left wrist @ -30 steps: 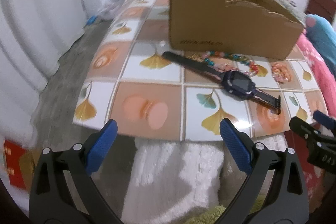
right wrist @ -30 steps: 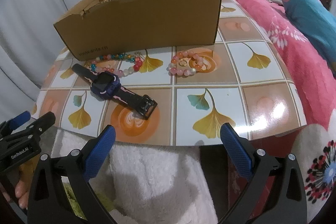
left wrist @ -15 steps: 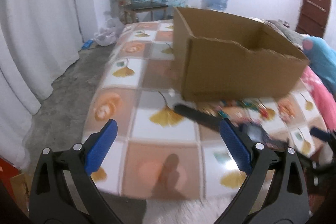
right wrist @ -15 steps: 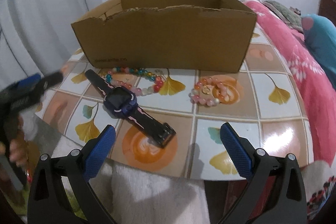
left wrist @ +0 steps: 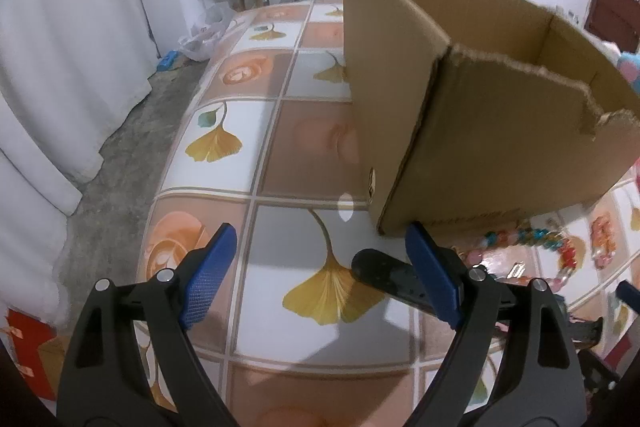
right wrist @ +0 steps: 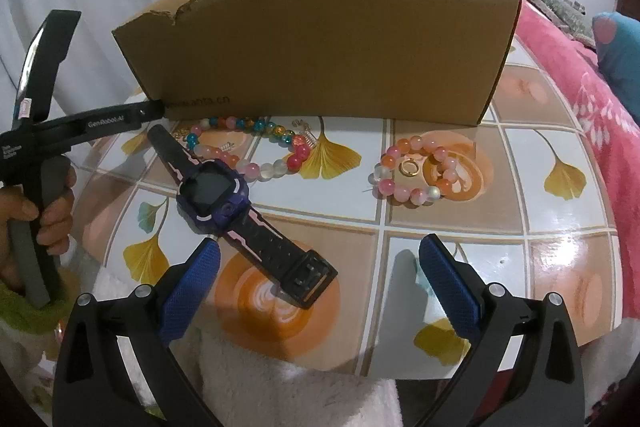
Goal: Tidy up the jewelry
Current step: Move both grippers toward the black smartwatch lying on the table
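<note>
Smartwatch (right wrist: 214, 197), beaded bracelets (right wrist: 412, 167) lie on table (right wrist: 560, 227) before cardboard box (right wrist: 320, 47); nothing boxed yet. Left gripper (left wrist: 320, 263) jaws apart, just been closing, empty; right gripper (right wrist: 320, 271) jaws apart, empty.

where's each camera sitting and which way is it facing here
Left wrist: sits on the left claw, facing down over the tiled table toward the cardboard box corner; its open blue fingers show, the watch strap tip by the right one.
Right wrist: sits on the right claw, facing the box front, watch and bead bracelets; its open fingers show, plus the hand holding the left claw.
Shared: box, watch, bracelets, table.
</note>
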Tool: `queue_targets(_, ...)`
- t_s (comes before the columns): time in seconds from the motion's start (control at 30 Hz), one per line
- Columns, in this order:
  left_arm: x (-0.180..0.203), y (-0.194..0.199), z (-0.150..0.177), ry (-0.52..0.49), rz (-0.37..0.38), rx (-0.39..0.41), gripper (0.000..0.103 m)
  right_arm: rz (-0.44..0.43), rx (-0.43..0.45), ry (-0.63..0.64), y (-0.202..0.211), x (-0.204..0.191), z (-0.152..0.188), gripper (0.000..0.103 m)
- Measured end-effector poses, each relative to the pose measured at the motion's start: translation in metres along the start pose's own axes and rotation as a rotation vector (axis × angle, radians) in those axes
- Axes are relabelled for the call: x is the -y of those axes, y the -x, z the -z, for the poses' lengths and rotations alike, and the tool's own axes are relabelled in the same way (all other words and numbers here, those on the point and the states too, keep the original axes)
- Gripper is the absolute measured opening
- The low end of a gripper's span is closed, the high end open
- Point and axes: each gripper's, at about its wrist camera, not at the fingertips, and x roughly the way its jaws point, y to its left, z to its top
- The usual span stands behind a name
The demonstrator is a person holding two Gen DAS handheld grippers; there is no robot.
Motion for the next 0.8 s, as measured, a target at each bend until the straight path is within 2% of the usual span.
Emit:
queue_targets(0.07, 0.001, -0.006, 0.001, -0.017, -0.031, -0.026, 0.084, -0.006, -0.002, -0.002, -0.002, 0.001, 0.0, 0.097)
queue_targets(0.5, -0.005, 0.01, 0.021, -0.033, -0.078, -0.072, 0.084, -0.03, -0.005, -0.02, -0.007, 0.02, -0.004, 0.097)
queue_targets(0.7, -0.015, 0.019, 0.035, 0.008, -0.055, -0.107, 0.084, -0.039, 0.001, -0.012, -0.006, 0.02, -0.005, 0.097)
queue_targets(0.8, -0.018, 0.026, 0.032, 0.028, -0.015, -0.077, 0.084, -0.038, 0.004, -0.014, -0.003, 0.017, -0.004, 0.097)
